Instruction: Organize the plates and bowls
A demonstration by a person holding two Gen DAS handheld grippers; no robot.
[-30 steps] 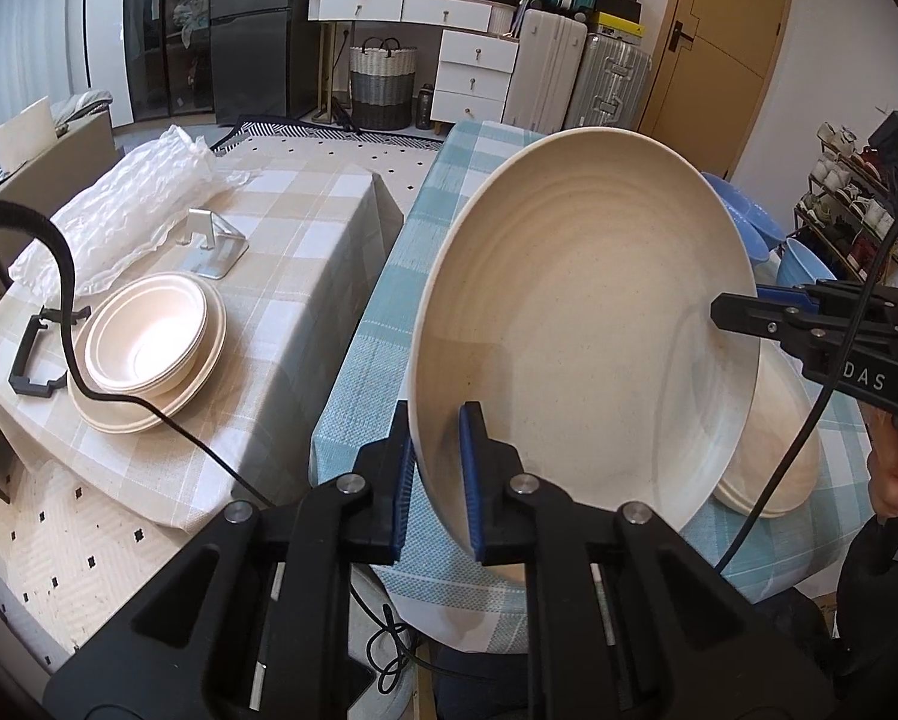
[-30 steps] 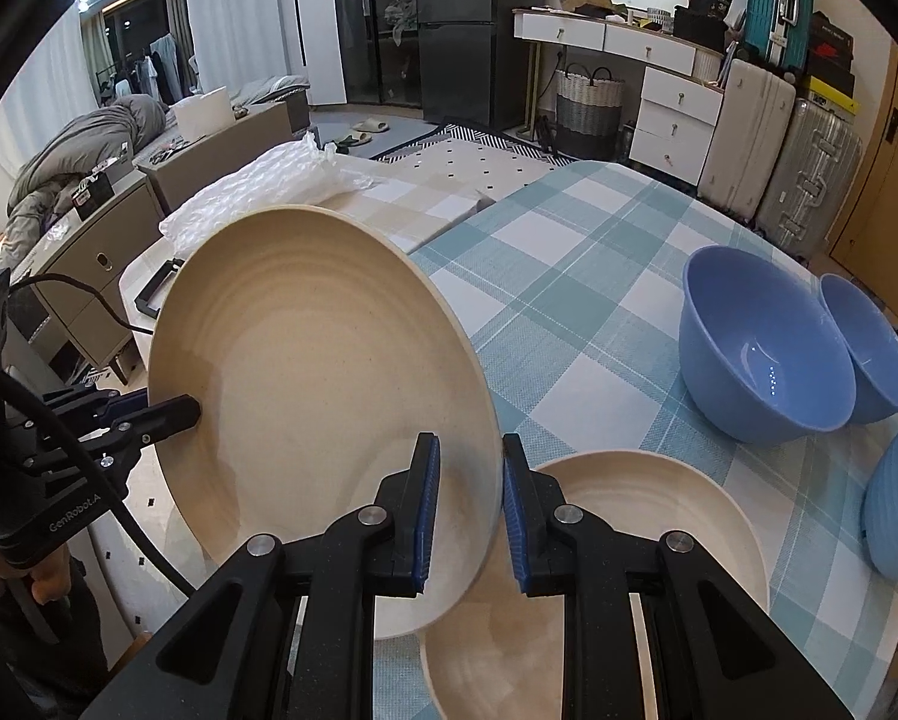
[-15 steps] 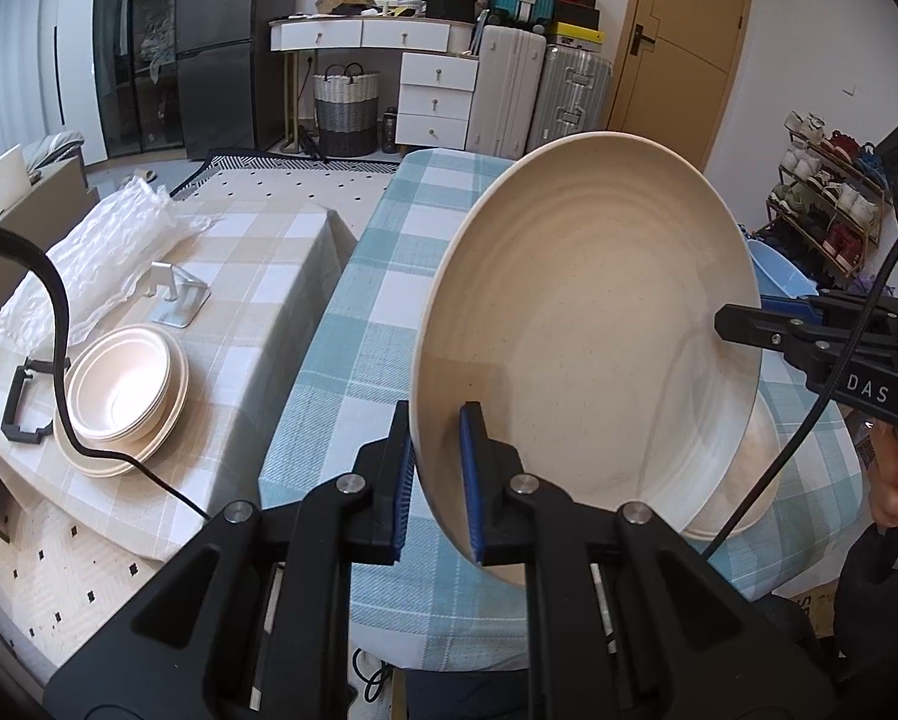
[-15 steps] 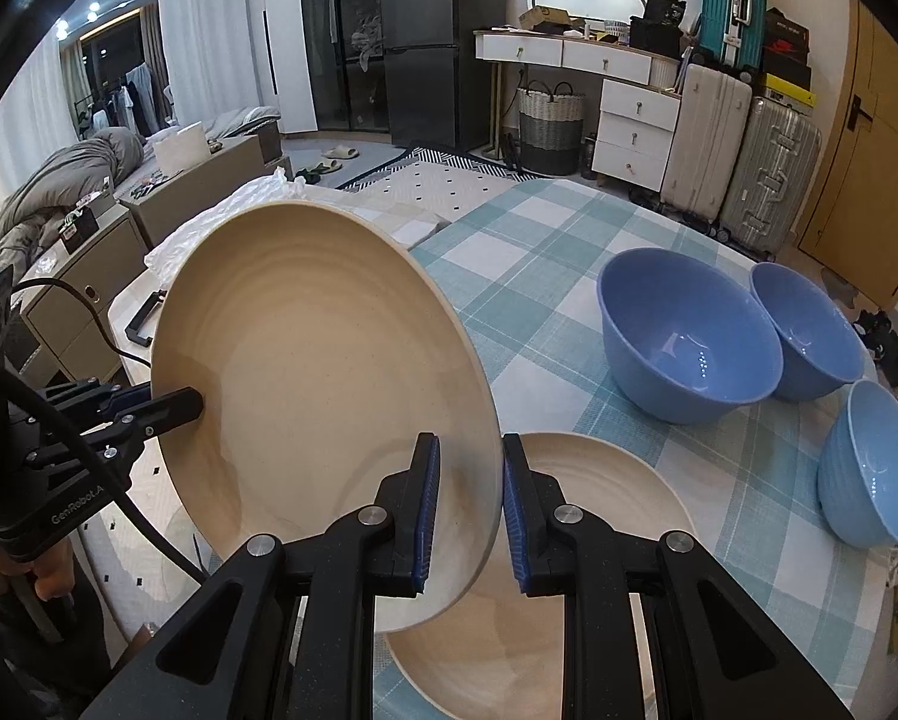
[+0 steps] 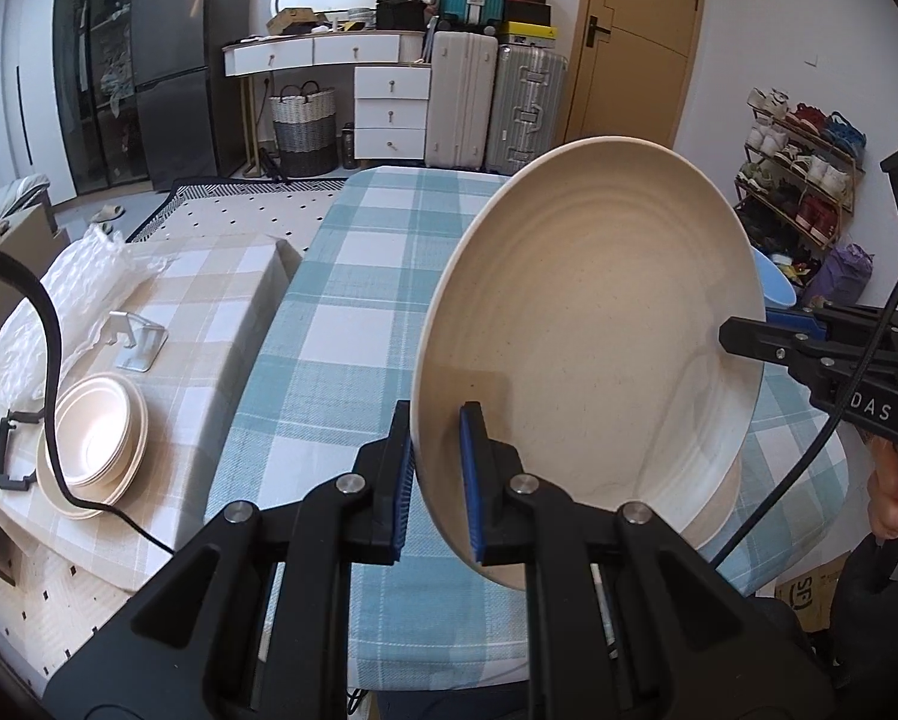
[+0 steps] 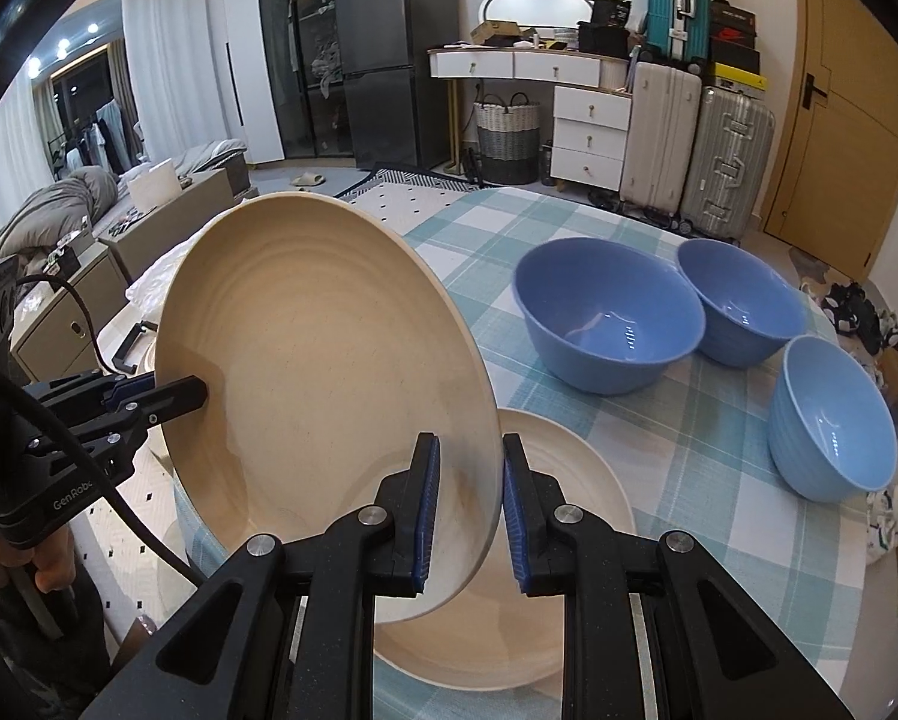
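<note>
Matt speckled cream plate point(image 5: 592, 324), glossy blue bowls point(image 6: 610, 315), woven checked tablecloth point(image 5: 353, 324)

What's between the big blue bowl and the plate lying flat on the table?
Nothing but bare checked cloth lies between the bowl and the flat plate, seen in the right wrist view.

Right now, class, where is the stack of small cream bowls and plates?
In the left wrist view, the stack of small cream bowls and plates sits far left on the beige checked table, just below the metal stand.
</note>
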